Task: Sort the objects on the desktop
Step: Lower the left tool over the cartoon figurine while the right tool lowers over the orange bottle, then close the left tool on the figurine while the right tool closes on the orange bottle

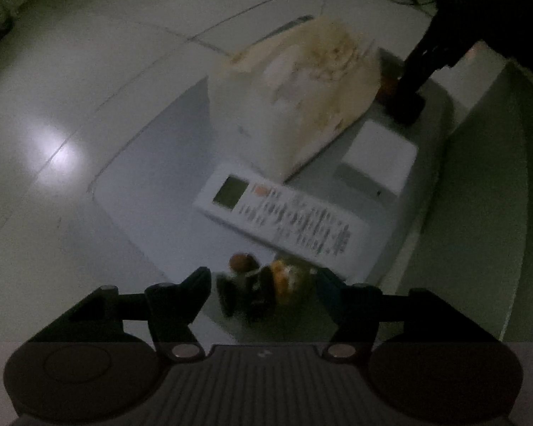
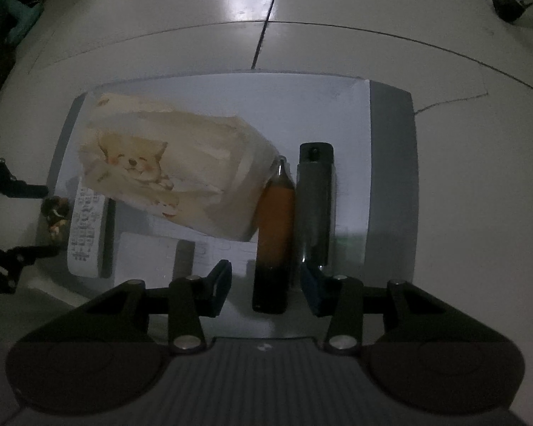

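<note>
At the left edge of the counter point(image 2: 391, 163), a small dark trinket point(image 1: 263, 289) with brown and orange bits sits between the fingers of the left gripper point(image 1: 263, 284). The jaws stand part-way apart on either side of it; blur hides whether the pads touch it yet. That gripper points steeply down, so the trinket lies right below its tips. Just beyond it lies a white remote point(image 1: 284, 218), slanting across the left wrist view, then a pale tissue pack point(image 2: 174, 170) printed with a puppy. Further right, an orange-and-black pen-like tube point(image 2: 275, 234) and a grey cylinder point(image 2: 314, 206) lie side by side, touching, their long axes running away from the right gripper point(image 2: 266, 287). This gripper points straight down, jaws half wide, straddling the tube's dark near end without pressing it, so it looks the nearer hand for the tube.
</note>
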### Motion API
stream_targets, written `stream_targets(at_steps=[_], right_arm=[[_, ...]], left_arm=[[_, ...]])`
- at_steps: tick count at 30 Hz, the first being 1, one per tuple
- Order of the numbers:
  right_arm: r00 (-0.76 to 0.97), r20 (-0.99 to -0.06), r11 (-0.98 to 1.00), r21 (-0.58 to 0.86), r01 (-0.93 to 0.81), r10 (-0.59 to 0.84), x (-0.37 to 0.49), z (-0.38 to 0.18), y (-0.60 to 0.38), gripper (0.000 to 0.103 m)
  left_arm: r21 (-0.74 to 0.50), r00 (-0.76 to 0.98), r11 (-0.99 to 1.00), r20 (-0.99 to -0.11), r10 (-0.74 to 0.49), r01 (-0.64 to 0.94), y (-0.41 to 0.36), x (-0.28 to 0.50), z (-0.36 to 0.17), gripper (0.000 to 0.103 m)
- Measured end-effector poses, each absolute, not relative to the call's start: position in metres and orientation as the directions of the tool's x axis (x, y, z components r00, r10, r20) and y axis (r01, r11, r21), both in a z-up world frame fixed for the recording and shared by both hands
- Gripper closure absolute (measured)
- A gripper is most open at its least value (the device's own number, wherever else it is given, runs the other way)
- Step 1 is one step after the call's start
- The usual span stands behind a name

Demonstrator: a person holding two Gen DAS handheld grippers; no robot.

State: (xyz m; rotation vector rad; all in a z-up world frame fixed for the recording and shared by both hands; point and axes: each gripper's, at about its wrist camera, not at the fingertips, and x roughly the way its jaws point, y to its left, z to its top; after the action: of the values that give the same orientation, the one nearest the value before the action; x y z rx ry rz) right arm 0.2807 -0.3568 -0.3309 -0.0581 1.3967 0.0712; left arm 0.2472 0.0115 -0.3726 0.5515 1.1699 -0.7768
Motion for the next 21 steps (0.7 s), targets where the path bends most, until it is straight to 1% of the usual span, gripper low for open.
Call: stream_targets(at_steps=[4,8,13,19,20,21], right_arm=[[0.113,-0.99,0.984,-0.096,-0.152,-0.079,0.28,-0.338,-0.347,0.056],[0.084,-0.993,0.985,-0.09,-0.144,-0.078,0.28,-0.341,-0.349,0.056],[0.073,-0.996,0.994,-0.06,-0.088,-0.054,0.287,-0.342,-0.358,0.054],[0.061,-0.998,0.998,-0.024,0.062,-0.028,0.285,-0.341,-0.376,0.055],[0.059,-0.998,0.996,-0.024,0.085,-0.029,0.284,-0.341,-0.379,0.055],[0.056,-0.998,0.994,-0.023,0.109,-0.03,0.283,-0.341,-0.382,0.055]], left_arm=[[-0.031,0.171,0.653,-0.955,-0.243,0.756,0.012,0.25,-0.378,0.04],[-0.037,0.157,0.66,-0.96,-0.233,0.751,0.008,0.256,-0.382,0.039],[-0.036,0.141,0.668,-0.968,-0.209,0.743,0.005,0.26,-0.387,0.039],[-0.028,0.136,0.712,-0.976,-0.173,0.702,0.004,0.259,-0.393,0.041],[-0.034,0.135,0.725,-0.975,-0.174,0.688,0.005,0.26,-0.393,0.046],[-0.033,0.137,0.738,-0.976,-0.169,0.674,0.005,0.261,-0.393,0.046]])
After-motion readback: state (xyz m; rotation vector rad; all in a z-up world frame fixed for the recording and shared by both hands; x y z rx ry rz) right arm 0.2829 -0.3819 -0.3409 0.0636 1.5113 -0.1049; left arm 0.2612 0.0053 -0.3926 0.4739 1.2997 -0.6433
